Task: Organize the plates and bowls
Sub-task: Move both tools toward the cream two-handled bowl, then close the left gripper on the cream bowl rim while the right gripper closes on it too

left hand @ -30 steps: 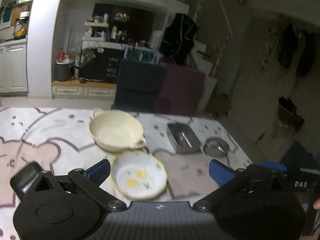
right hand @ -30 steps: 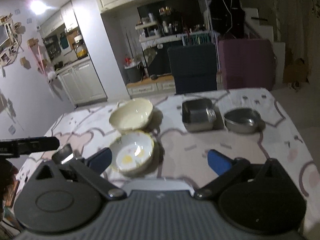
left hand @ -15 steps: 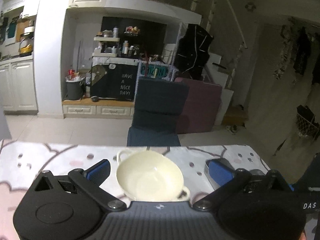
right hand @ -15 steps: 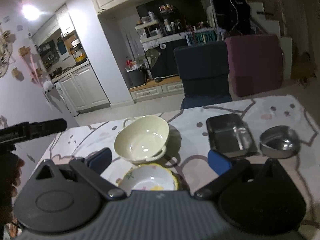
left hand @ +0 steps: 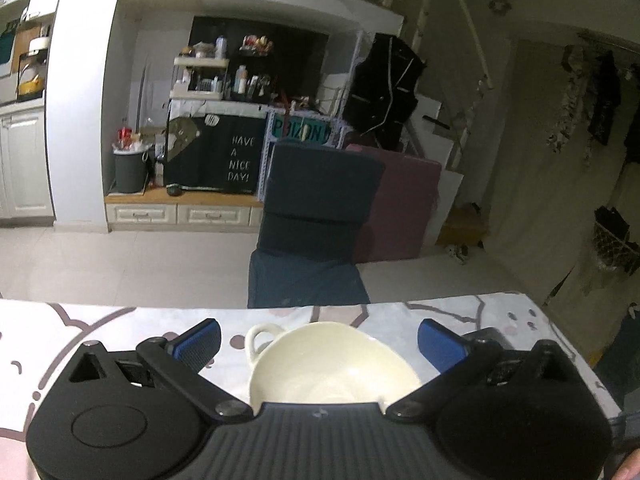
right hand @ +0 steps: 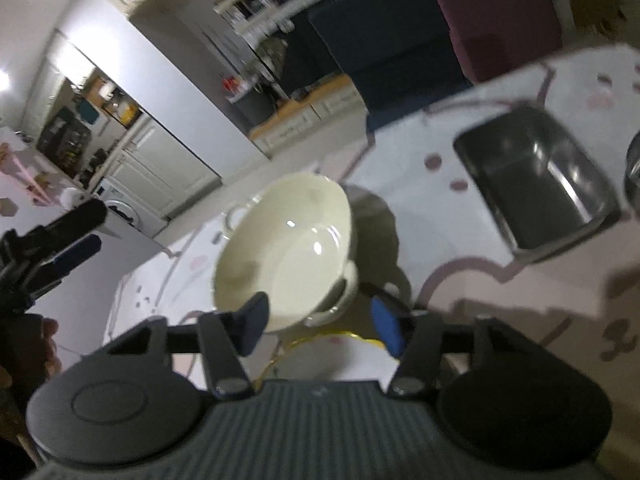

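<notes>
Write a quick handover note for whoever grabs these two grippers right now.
Left gripper: open, empty, aimed at the cream two-handled ceramic bowl on the table.
Right gripper: open, tilted, its fingertips either side of the cream bowl's near handle; no grip visible.
White bowl with yellow rim: just in front of the right gripper, below the cream bowl.
Rectangular steel tray and round steel bowl: apart on the right side.
Done: nothing stacked yet.
Left: probably nest the bowls and group the steel pieces.
</notes>
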`<state>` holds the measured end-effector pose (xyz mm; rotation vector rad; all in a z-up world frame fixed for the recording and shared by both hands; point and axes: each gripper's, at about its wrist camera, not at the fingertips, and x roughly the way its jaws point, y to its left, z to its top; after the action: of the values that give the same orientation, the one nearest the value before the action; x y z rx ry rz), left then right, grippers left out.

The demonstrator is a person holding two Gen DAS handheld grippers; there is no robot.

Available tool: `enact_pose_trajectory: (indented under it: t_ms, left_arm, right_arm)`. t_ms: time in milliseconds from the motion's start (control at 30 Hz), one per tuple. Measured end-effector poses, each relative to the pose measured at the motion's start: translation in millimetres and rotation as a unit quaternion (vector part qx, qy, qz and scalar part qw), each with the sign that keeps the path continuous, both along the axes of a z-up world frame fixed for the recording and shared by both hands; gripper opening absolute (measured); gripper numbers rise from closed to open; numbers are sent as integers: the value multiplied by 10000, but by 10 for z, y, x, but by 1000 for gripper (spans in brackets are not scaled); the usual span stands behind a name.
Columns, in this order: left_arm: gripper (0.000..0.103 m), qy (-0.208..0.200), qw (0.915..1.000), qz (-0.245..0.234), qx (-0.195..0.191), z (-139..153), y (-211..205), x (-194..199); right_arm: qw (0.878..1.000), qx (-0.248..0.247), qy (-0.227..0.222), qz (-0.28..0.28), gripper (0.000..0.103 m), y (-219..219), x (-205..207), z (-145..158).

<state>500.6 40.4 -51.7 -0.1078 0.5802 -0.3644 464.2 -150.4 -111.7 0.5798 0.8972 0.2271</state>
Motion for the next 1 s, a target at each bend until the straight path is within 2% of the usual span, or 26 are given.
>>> enact_pose_trajectory:
  t_ms: [67, 200, 267, 333, 500, 700, 833, 1000]
  left_arm:
    - [103, 63, 10000, 28, -12, -85, 24, 98]
    - [103, 126, 9999, 68, 26, -202, 48, 265]
    - [103, 178, 9998, 60, -33, -248, 63, 309]
    - [103, 237, 9997, 19, -115, -290, 74, 352]
    - [103, 270, 9996, -48, -19, -359, 56, 438]
    - [101, 665, 9977, -135, 19, -502, 18, 631]
    - [93, 982, 9951, -126, 3, -613, 4, 758]
    - [82, 1434, 9896, 131, 28, -758, 35, 877]
  right_arm:
    - [9999, 15, 154, -43, 45, 12, 78, -104]
    - [9983, 445, 359, -98, 32, -13, 158, -294]
    - [9981, 488, 310, -222, 20, -13, 169, -344]
    - [9977, 532, 263, -320, 17, -32, 170, -371]
    - [9981, 433, 103, -431, 13, -121, 184, -317]
    - [9971, 316, -61, -697, 9, -343, 384, -291]
    - [9979, -89, -164, -625, 8, -349, 614, -219]
    - [9974, -534, -261, -413, 9, -329, 970, -189]
